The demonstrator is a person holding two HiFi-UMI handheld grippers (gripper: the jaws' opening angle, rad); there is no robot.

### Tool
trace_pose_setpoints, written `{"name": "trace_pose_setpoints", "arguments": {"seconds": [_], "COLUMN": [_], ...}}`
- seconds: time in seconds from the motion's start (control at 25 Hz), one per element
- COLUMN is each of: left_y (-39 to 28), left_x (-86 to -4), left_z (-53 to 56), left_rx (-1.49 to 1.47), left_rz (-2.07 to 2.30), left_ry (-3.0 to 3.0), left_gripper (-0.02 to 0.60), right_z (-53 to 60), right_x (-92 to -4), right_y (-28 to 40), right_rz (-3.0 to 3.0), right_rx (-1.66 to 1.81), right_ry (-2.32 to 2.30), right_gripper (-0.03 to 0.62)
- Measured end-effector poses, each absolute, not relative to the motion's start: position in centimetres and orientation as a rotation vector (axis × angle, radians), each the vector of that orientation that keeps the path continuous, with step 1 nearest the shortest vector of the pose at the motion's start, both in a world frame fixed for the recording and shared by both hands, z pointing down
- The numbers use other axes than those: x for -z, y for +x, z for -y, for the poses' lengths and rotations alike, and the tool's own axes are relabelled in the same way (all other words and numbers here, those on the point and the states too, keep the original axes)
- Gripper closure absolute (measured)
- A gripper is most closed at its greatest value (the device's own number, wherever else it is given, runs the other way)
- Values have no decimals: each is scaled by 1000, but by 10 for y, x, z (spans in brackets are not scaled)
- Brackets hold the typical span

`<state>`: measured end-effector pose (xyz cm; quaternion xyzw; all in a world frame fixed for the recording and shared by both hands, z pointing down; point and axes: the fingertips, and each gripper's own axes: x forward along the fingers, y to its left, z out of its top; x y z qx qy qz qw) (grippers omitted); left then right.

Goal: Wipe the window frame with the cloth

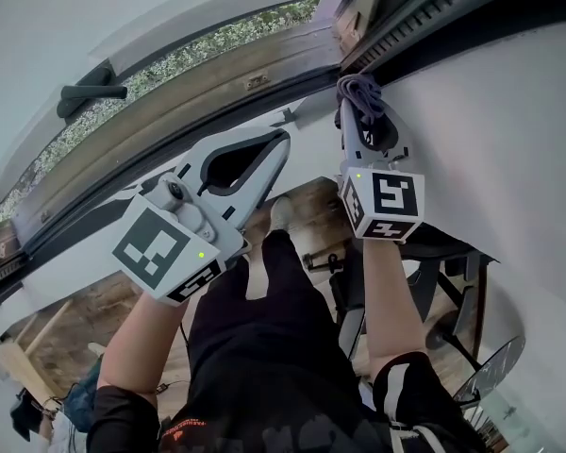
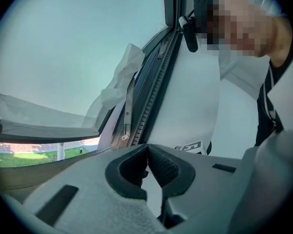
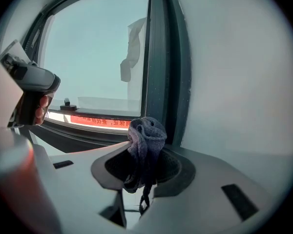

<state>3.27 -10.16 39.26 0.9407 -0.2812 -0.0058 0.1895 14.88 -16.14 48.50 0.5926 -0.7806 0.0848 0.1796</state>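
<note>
A crumpled purple-grey cloth [image 1: 362, 92] is bunched in my right gripper [image 1: 358, 113], which is shut on it. The cloth [image 3: 146, 139] sits right beside the dark window frame [image 3: 159, 77], close to the frame's corner [image 1: 358, 45]; whether it touches I cannot tell. In the right gripper view, the right gripper [image 3: 144, 155] holds the cloth upright with strands hanging below the jaws. My left gripper [image 1: 283, 140] is to the left, below the frame's lower rail, shut with nothing between its fingers. In its own view, the left gripper [image 2: 147, 152] has its pads pressed together.
The open window sash has a dark handle [image 1: 90, 92] and a metal stay [image 2: 128, 108]. White wall [image 1: 495, 111] lies right of the frame. Below me are an office chair [image 1: 443, 253], a fan [image 1: 491, 371] and a wooden floor.
</note>
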Motion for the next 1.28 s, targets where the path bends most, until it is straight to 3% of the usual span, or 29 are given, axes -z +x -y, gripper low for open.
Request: {"name": "trace_pose_setpoints", "arguments": {"seconds": [0.44, 1.28], "left_y": [27, 0], "left_x": [-384, -201], "left_z": [100, 95], "left_rx": [60, 331], "left_rz": [783, 784], "left_ry": [2681, 2953], "left_gripper": [561, 561], "right_z": [149, 140], "right_x": [-472, -152], "right_y": [141, 100], "right_rz": [2216, 2404], "right_rx": [-212, 473], "right_ry": [1685, 1767], "right_gripper": [491, 491]}}
